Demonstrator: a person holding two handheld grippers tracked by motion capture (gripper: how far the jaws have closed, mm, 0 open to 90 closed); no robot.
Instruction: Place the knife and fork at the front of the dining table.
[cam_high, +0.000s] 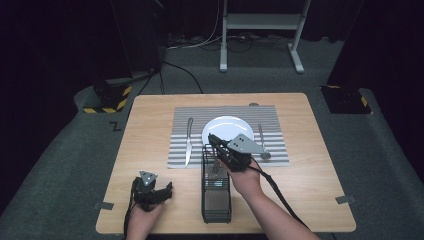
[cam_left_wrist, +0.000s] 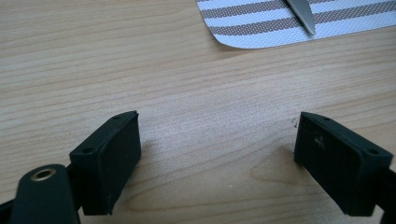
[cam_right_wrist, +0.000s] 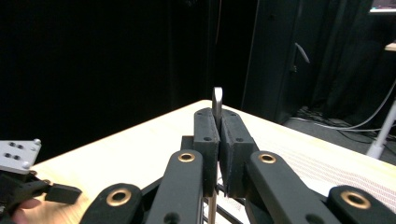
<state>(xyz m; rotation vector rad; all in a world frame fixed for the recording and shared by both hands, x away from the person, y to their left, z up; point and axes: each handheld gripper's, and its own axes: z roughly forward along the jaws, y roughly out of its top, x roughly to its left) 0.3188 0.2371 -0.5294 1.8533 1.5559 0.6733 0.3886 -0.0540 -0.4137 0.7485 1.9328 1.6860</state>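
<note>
The right gripper (cam_right_wrist: 217, 154) has its jaws pressed together on a thin metal handle (cam_right_wrist: 217, 100), whose rounded end sticks up between the pads; which kind of utensil it is cannot be told. In the high view this gripper (cam_high: 216, 141) sits over the far end of a black wire basket (cam_high: 216, 200) that stands on the near middle of the table (cam_high: 150, 150), and the jaws point toward the far left. The right hand (cam_high: 246, 180) holds it from the near side, with a cable trailing off to the near right.

The left gripper (cam_left_wrist: 217, 154) has its jaws spread wide with nothing between them, low over bare wood. In the high view it (cam_high: 169, 190) rests at the near left of the table, held by the left hand (cam_high: 145, 212), well apart from the basket.

Farther off lies a striped placemat (cam_high: 180, 150). On it a white plate (cam_high: 227, 125) sits in the middle, a knife (cam_high: 188, 145) lies to the left, and a spoon (cam_high: 262, 145) lies to the right. The knife's tip (cam_left_wrist: 302, 18) shows at the far edge of the left gripper view.
</note>
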